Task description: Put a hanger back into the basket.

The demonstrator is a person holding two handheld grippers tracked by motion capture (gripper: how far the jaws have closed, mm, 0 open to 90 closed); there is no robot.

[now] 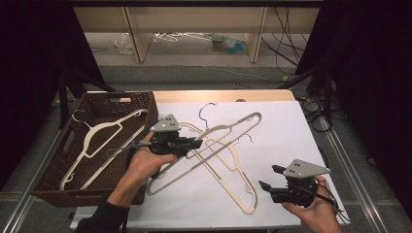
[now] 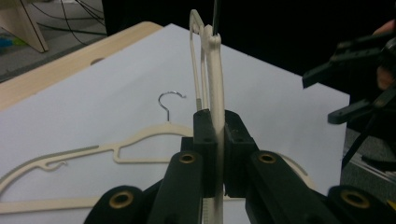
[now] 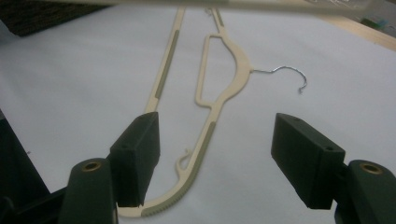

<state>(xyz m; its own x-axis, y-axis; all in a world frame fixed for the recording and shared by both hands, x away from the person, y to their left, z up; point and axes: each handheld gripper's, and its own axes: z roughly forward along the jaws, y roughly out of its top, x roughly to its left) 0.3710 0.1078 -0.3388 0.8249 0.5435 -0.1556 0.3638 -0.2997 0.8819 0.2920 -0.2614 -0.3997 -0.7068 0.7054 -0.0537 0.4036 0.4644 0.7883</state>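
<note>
My left gripper (image 1: 198, 143) is shut on the arm of a cream plastic hanger (image 1: 233, 128), the one that runs from the front left to the back right over the white sheet. In the left gripper view that hanger (image 2: 215, 70) stands edge-on between my pressed jaws (image 2: 217, 121). A second cream hanger (image 1: 228, 179) lies flat beneath it, crossing it, with its wire hook (image 3: 285, 72) pointing sideways. At the front right, my right gripper (image 1: 268, 176) is open and holds nothing. In its own view the jaws (image 3: 217, 149) stand wide apart, above the near end of the flat hanger (image 3: 238, 65).
A brown wicker basket (image 1: 121, 95) sits at the table's left with another cream hanger (image 1: 104, 128) lying in it. A white sheet (image 1: 286, 131) covers the wooden table. Cables and shelving stand on the floor behind the table.
</note>
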